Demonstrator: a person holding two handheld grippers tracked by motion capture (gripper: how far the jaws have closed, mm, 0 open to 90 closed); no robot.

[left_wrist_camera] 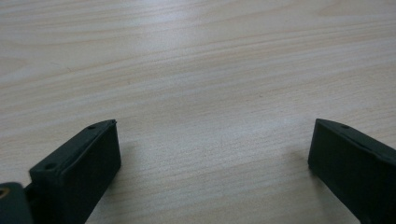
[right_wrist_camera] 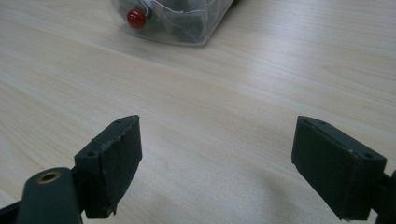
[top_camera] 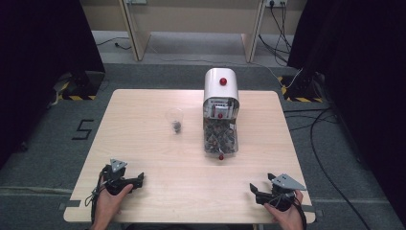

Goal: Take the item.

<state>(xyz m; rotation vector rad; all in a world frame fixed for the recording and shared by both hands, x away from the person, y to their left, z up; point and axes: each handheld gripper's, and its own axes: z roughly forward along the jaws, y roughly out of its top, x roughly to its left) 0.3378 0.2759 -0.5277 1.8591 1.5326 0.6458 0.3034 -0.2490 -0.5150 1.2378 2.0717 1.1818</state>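
Both grippers are resting low at the near edge of the wooden table [top_camera: 143, 120], each held in one of the person's hands. Left gripper [top_camera: 140, 178] is sitting well to the near left of the dispenser [top_camera: 220, 111], its jaws standing wide apart with nothing between them; in the left gripper view [left_wrist_camera: 212, 149] bare wood grain is showing across the whole gap. Right gripper [top_camera: 253, 189] is sitting to the near right of the dispenser, its jaws likewise spread wide and gripping nothing; in the right gripper view [right_wrist_camera: 217, 154] the two black jaws are framing bare tabletop.

Taking the dispenser as the landmark: it is a white, round-topped machine with a red knob on top, standing toward the far middle of the table, and its clear lower bin is holding dark pieces. A second red knob [top_camera: 221, 156] is sitting at the bin's near end, facing the person, and it is also showing at the top of the right gripper view [right_wrist_camera: 137, 18]. A clear plastic cup [top_camera: 175, 120] is standing upright just to the left of the dispenser, apart from it, with a few dark pieces lying in its bottom. Both grippers are well apart from the dispenser and from the cup.
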